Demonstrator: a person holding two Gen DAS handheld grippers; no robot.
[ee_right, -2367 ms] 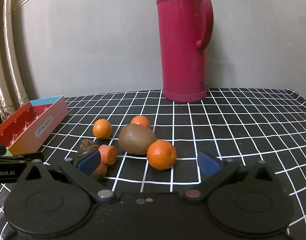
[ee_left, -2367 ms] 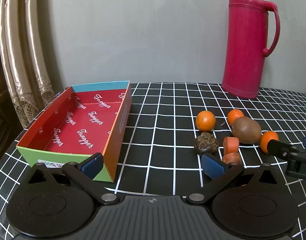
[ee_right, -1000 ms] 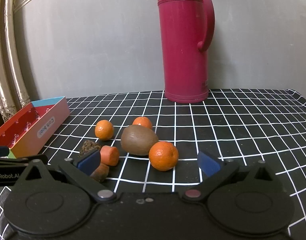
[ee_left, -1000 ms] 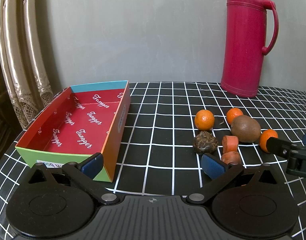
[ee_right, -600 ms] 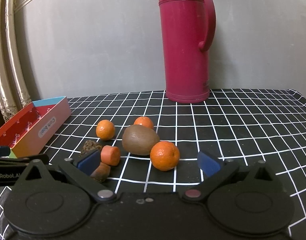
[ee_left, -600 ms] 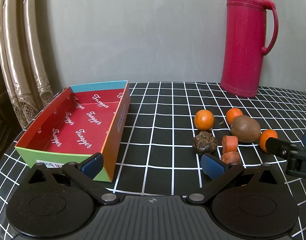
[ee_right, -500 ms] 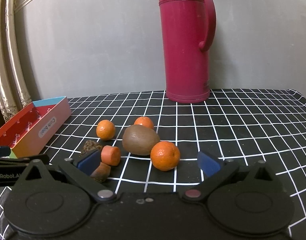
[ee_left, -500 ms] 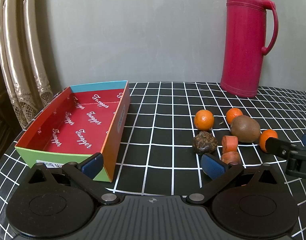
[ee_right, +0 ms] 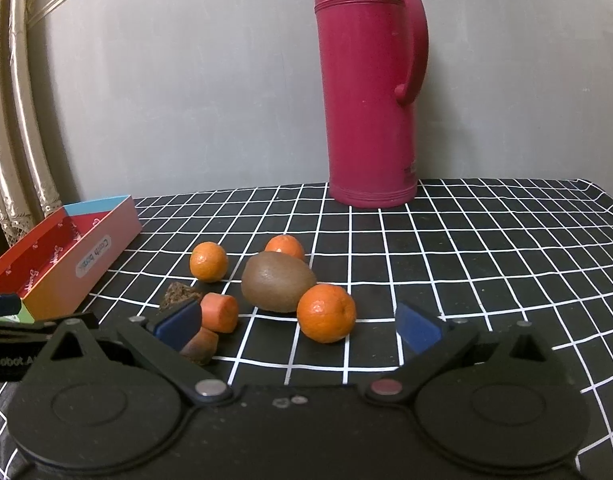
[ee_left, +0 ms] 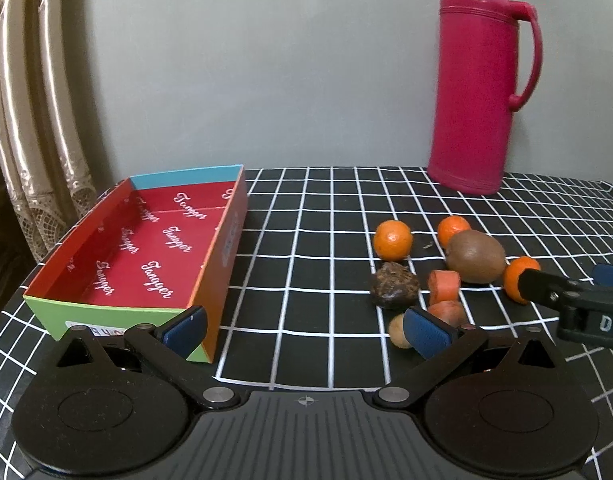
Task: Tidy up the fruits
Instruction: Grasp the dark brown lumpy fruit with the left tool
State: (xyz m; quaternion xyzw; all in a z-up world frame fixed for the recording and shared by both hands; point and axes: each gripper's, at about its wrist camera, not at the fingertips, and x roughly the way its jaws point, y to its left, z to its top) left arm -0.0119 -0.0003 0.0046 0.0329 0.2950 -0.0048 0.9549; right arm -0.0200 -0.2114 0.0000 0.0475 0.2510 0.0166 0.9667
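A brown kiwi (ee_right: 277, 281) lies among three small oranges: one in front (ee_right: 326, 313), one behind (ee_right: 285, 247), one to the left (ee_right: 209, 261). Two carrot chunks (ee_right: 219, 312) and a dark wrinkled fruit (ee_left: 394, 289) lie beside them. My right gripper (ee_right: 298, 326) is open, low over the cloth, with the front orange between its fingers but untouched. My left gripper (ee_left: 304, 330) is open and holds nothing, near the open red box (ee_left: 146, 256); a small tan nut (ee_left: 398, 331) sits by its right fingertip. The right gripper's finger also shows in the left wrist view (ee_left: 562, 292).
A tall pink thermos (ee_right: 372, 92) stands at the back against the grey wall. A black cloth with a white grid (ee_right: 486, 264) covers the table. Curtains (ee_left: 30, 132) hang at the left, past the table's edge.
The right gripper has crept slightly forward toward the front orange. The left gripper has barely moved. Both stay open.
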